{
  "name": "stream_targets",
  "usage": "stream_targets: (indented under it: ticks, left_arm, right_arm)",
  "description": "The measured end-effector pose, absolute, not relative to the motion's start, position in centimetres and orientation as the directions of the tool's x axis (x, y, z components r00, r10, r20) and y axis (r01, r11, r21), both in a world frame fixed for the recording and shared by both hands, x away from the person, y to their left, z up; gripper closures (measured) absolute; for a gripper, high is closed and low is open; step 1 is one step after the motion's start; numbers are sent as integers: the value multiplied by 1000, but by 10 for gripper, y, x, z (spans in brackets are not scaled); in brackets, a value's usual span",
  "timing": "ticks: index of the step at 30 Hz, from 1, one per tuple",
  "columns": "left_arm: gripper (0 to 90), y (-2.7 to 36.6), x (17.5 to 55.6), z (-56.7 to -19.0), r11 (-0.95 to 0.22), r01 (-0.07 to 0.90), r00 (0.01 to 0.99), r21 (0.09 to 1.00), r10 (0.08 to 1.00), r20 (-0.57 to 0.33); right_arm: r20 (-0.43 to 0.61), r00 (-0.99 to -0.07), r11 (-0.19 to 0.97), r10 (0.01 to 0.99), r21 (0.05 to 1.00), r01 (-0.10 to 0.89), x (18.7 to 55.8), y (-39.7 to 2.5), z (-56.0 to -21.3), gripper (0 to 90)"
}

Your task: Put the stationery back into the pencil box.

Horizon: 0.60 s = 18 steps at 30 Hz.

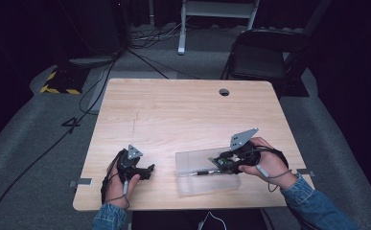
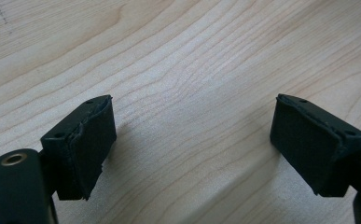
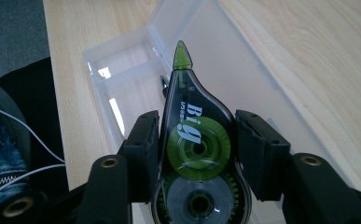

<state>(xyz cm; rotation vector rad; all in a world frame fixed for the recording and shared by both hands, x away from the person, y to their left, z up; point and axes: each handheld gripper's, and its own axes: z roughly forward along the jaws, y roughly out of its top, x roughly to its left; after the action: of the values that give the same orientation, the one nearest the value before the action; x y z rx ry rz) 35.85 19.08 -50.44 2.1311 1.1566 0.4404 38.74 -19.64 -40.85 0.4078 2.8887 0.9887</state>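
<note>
The right gripper (image 3: 197, 154) is clamped on a correction tape dispenser (image 3: 194, 140), its green tip pointing down into an open clear plastic case (image 1: 207, 171) at the near right of the desk (image 1: 183, 110). A pen (image 1: 207, 173) already lies inside the case. The step in hand looks like putting the dispenser into the case beside the pen. The next move probably calls for lowering it until it rests on the case floor, clear of the pen and the rim, then letting the jaws part and lifting away.

The left gripper (image 2: 187, 149) rests at the near left of the desk, its jaws wide apart with nothing between them, well apart from the case.

The desk is pale wood grain with a round cable hole (image 1: 224, 92) near its far edge. Around it lies grey carpet in a dark room, with a folding chair (image 1: 260, 55) beyond the far right corner and cables (image 1: 92, 96) trailing across the floor at the left.
</note>
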Motion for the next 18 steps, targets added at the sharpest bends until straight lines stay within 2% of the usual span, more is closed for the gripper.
stream_targets:
  ticks: [18]
  left_arm:
    - [147, 191, 359, -504, -388, 610, 551, 691, 834, -19]
  right_arm:
    - [69, -972, 789, 226, 572, 224, 380, -198, -447, 520]
